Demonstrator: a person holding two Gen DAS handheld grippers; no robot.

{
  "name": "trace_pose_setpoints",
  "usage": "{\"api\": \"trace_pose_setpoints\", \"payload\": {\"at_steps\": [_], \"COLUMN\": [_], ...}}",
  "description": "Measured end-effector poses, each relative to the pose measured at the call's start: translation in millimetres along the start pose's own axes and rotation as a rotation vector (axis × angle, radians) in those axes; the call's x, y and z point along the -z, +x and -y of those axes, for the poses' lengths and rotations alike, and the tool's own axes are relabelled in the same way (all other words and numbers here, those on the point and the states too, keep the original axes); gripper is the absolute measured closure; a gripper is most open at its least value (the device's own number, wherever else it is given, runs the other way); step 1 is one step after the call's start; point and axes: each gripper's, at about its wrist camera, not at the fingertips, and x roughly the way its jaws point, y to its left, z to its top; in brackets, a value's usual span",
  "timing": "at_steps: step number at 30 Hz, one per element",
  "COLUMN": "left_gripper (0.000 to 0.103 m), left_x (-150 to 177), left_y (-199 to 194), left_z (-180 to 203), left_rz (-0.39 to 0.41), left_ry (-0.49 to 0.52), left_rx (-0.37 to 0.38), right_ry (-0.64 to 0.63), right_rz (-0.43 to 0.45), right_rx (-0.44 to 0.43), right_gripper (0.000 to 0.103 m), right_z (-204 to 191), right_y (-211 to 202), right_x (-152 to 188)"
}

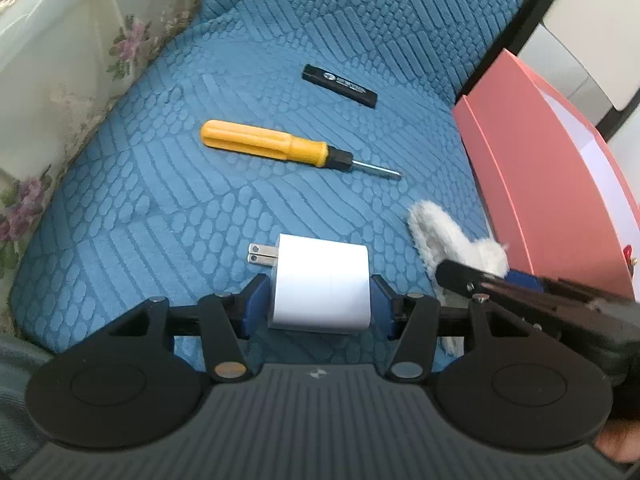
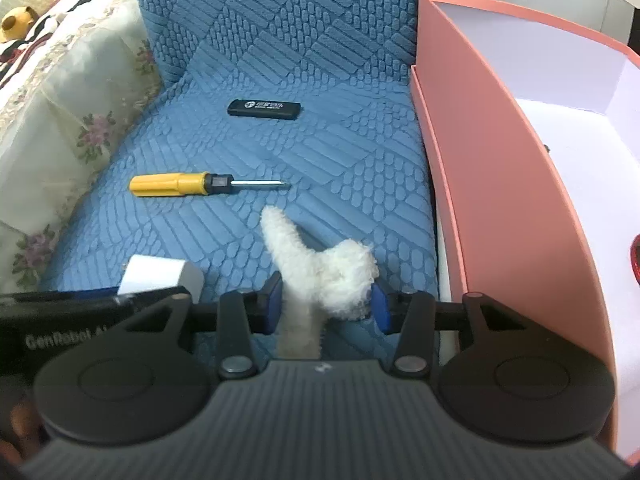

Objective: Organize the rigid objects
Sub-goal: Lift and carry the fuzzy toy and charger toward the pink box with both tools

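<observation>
The left gripper (image 1: 320,300) pinches a smooth, boxy white charger (image 1: 320,286). The right gripper (image 2: 325,304) squeezes a fluffy white toy (image 2: 320,268) on the quilted blue cushion (image 2: 280,60).

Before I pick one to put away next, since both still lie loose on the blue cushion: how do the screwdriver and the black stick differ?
The screwdriver is yellow-handled with a bare metal shaft; the black stick is all black with pale print. The screwdriver is longer and tapers to a tip; the stick is a flat, even bar. The screwdriver lies nearer the grippers, the stick farther back. Both rest flat on the cushion, untouched.
</observation>
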Motion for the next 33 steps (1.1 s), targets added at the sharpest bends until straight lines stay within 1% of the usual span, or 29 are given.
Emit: {"api": "trace_pose_setpoints", "payload": {"at_steps": [3, 6, 10, 14, 19, 23, 26, 29, 33], "left_gripper": [0.043, 0.043, 0.044, 0.044, 0.044, 0.044, 0.044, 0.044, 0.044], "left_x": [-3, -4, -7, -13, -22, -24, -23, -18, -11], "left_y": [-4, -9, -16, -31, -57, -78, -99, -121, -142], "left_z": [-4, -8, -9, -4, 4, 10, 16, 20, 25], "left_rz": [0.015, 0.028, 0.034, 0.080, 0.145, 0.173, 0.203, 0.235, 0.247], "left_ry": [-0.026, -0.045, -0.050, -0.040, -0.024, -0.027, -0.024, -0.020, -0.019], "left_rx": [0.010, 0.018, 0.040, 0.055, 0.072, 0.083, 0.100, 0.092, 0.094], "right_ry": [-0.008, -0.058, -0.037, -0.019, -0.007, -0.005, -0.006, -0.021, -0.014], "right_rz": [0.007, 0.039, 0.058, 0.093, 0.140, 0.176, 0.205, 0.225, 0.239], "right_rx": [0.001, 0.019, -0.007, -0.028, -0.051, -0.070, -0.074, -0.079, -0.084], "right_gripper": [0.056, 0.056, 0.056, 0.056, 0.056, 0.056, 0.056, 0.056, 0.056], "right_z": [-4, -11, -10, -11, -10, -9, -8, -8, -5], "right_y": [-5, -15, -26, -46, -76, -98, -114, -132, -151], "right_x": [0, 0, -4, -10, -19, -23, -24, -21, -18]}}
